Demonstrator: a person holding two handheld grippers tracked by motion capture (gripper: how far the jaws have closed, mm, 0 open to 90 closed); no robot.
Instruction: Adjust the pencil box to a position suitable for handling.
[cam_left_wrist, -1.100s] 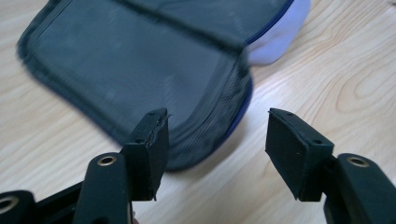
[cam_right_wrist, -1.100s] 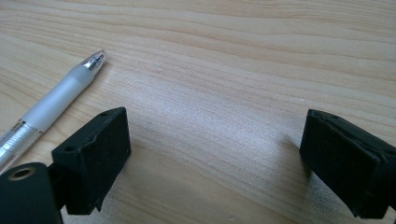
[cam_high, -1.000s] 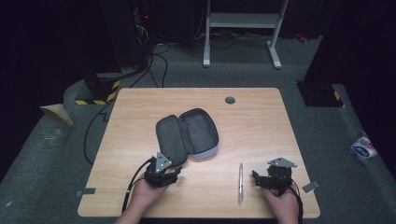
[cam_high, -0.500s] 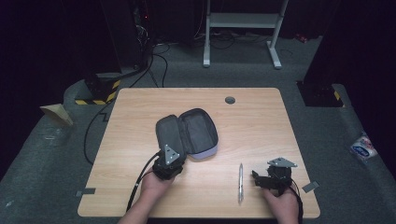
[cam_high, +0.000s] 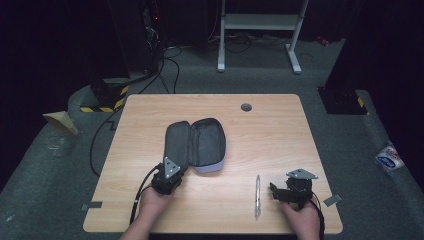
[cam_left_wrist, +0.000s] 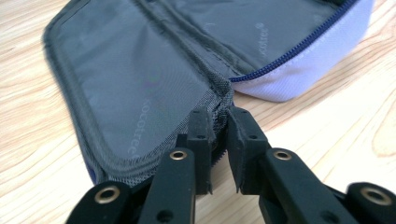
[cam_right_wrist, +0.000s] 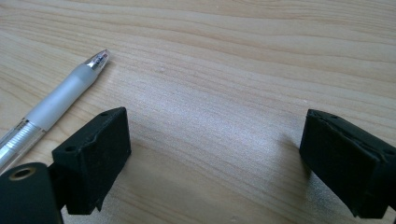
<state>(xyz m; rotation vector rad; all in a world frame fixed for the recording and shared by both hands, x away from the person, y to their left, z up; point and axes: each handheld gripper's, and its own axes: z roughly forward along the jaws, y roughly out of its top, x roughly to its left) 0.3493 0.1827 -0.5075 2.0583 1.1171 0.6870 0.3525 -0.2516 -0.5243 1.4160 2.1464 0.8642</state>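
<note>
Where the open pencil case lies near the middle of the wooden surface, clamped at the near corner of its flap by the left gripper. Fingers of that gripper just closed, pinched narrow on the grey zip edge of the flap, one on either side of the fabric. Seen along the left gripper view, grey lining spread flat beyond the fingers, pale lilac outer shell with a dark blue zip to the far side of the case. Flap folded out to the left of the case body in the high view, both halves resting on the surface.

To the right of the case and nearer the front edge, a clear pen, lying roughly lengthwise toward the person, well apart from the case. Just to the right of the pen, the right gripper, held in a hand low over the surface. Fingers of that gripper spread wide, nothing between them but bare wood. In the right gripper view, pen just beside the left finger, outside the gap, frosted grip and metal tip pointing away. Beyond the case, a small dark round grommet near the far edge of the surface.
</note>
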